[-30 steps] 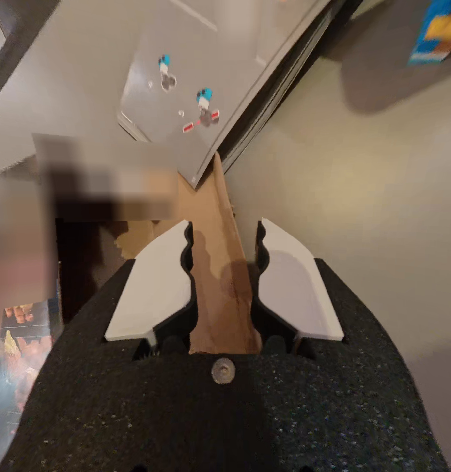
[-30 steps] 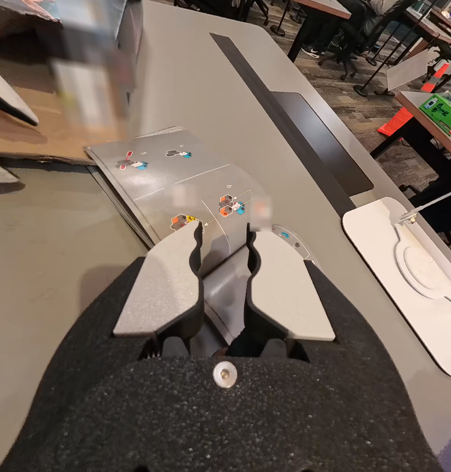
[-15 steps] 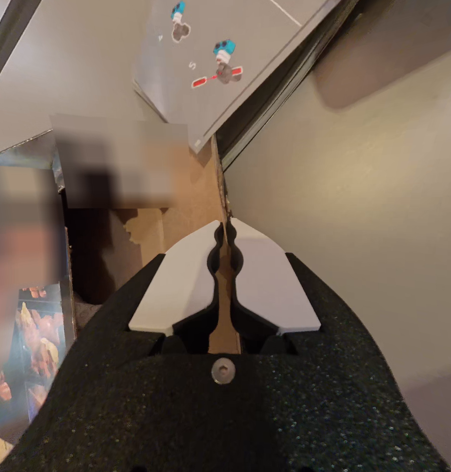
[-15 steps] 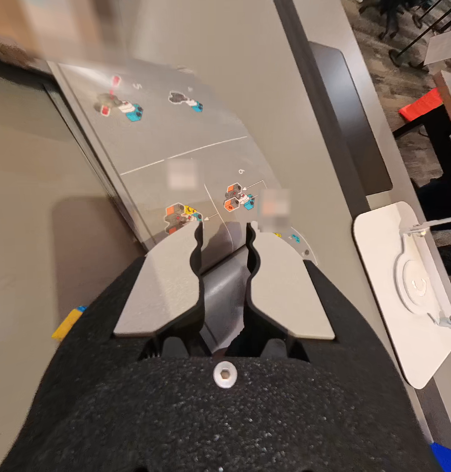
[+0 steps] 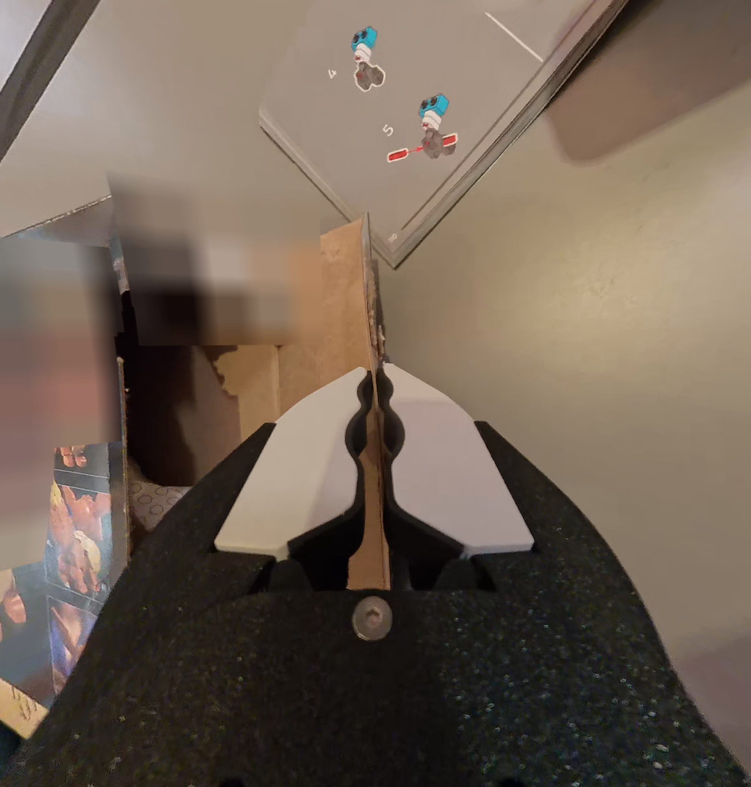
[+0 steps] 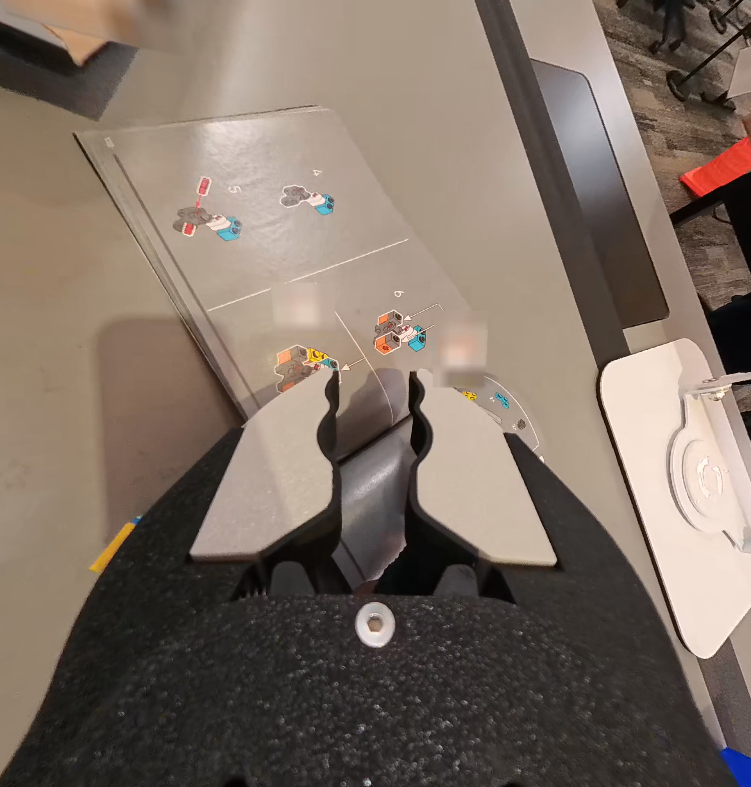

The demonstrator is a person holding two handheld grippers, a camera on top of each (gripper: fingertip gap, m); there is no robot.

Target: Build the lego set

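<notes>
My left gripper (image 5: 375, 374) is shut on the brown cardboard flap (image 5: 356, 306) of the opened lego box (image 5: 84, 511), whose printed side shows at the left. The grey instruction booklet (image 5: 390, 85) lies open on the table beyond the flap. In the right wrist view the booklet (image 6: 271, 221) lies open with building-step pictures. My right gripper (image 6: 373, 377) is open and empty, just above the booklet's near edge. A corner of the cardboard box (image 6: 67, 34) shows at the top left.
A yellow and blue lego piece (image 6: 116, 543) lies on the grey table (image 6: 46, 340) left of my right gripper. A white plate with a metal fitting (image 6: 697, 481) lies at the table's right edge. A dark strip (image 6: 548, 170) runs along the table. The grippers' ends are close to 20 cm from one another.
My left gripper closed from open onto the cardboard flap and pulled it nearer. My right gripper moved over the booklet, which now lies farther up in its view.
</notes>
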